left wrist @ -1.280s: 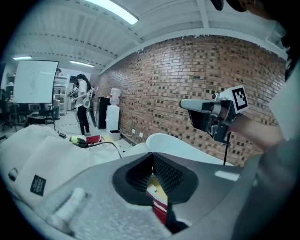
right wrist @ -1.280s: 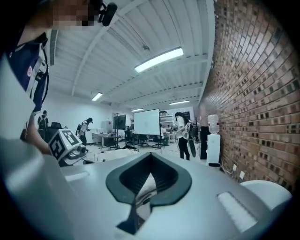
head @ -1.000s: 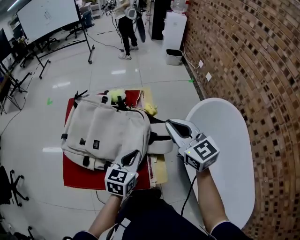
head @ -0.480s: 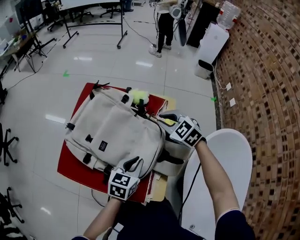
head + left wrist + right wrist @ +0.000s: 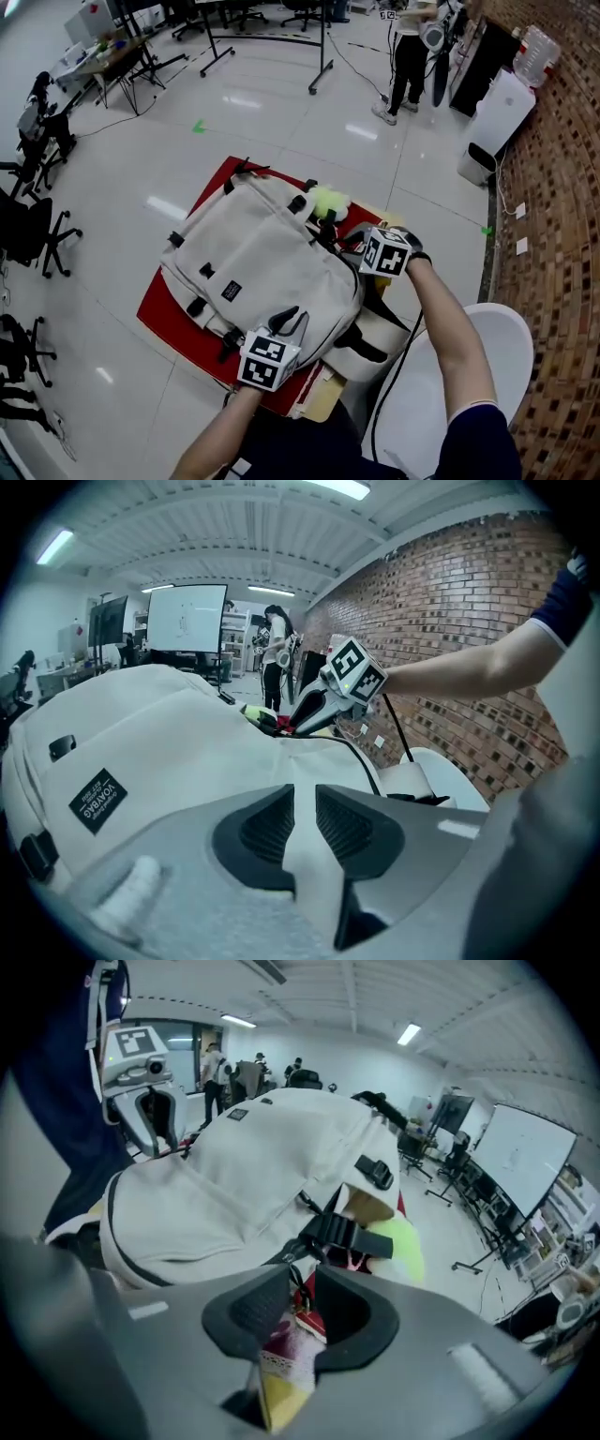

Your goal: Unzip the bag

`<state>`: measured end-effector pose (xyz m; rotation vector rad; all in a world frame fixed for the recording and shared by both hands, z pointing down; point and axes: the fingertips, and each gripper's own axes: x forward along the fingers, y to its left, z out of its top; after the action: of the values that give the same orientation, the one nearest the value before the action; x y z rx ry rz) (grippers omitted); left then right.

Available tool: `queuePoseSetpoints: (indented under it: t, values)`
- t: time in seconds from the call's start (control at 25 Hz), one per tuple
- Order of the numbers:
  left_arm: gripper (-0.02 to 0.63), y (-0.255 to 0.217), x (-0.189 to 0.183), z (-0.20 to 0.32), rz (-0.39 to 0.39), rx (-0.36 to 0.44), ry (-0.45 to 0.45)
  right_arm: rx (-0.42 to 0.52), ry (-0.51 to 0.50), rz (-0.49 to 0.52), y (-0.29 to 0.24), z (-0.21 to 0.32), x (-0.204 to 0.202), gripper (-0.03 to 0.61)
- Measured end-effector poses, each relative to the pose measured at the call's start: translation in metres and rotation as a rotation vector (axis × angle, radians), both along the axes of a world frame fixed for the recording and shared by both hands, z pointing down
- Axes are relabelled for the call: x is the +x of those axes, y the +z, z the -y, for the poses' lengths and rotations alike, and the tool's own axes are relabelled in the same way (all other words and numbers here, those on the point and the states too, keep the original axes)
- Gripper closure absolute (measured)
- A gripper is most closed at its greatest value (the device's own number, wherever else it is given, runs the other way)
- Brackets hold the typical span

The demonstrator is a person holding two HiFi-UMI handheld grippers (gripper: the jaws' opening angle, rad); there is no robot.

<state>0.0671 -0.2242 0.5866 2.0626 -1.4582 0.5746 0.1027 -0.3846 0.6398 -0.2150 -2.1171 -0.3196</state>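
Observation:
A beige backpack [image 5: 262, 267] lies flat on a red mat [image 5: 164, 300]. My left gripper [image 5: 291, 317] sits at the bag's near edge. In the left gripper view its jaws [image 5: 302, 822] are shut on a fold of the beige fabric [image 5: 309, 892]. My right gripper [image 5: 349, 246] is at the bag's top right corner, pointing down. In the right gripper view its jaws [image 5: 302, 1312] have just been opening. A black zipper cord and a red and yellow tag [image 5: 286, 1354] hang between the pads, which do not press on them.
A yellow-green soft thing [image 5: 328, 200] lies by the bag's top. A white round table [image 5: 469, 375] stands at the right by the brick wall [image 5: 562, 234]. A person [image 5: 408, 47] stands far back, office chairs [image 5: 28, 225] at the left.
My right gripper has swung from beside the bag down to its top corner, and its jaws now straddle the zipper cord. My left gripper has moved onto the bag's near edge.

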Motion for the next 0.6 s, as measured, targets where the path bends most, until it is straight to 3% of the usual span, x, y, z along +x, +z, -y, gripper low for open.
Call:
queuePoseSetpoints:
  t: [0.24, 0.44, 0.6]
  values:
    - [0.538, 0.014, -0.007, 0.013, 0.020, -0.043, -0.047, 0.013, -0.142, -0.086, 0.024, -0.010, -0.001, 0.522]
    - [0.538, 0.023, -0.017, 0.012, 0.093, -0.078, -0.045, 0.059, -0.143, -0.151, 0.014, -0.017, 0.020, 0.557]
    - [0.538, 0.033, -0.027, 0.007, 0.099, -0.090, -0.029, 0.084, -0.092, -0.192, 0.004, -0.033, 0.044, 0.556]
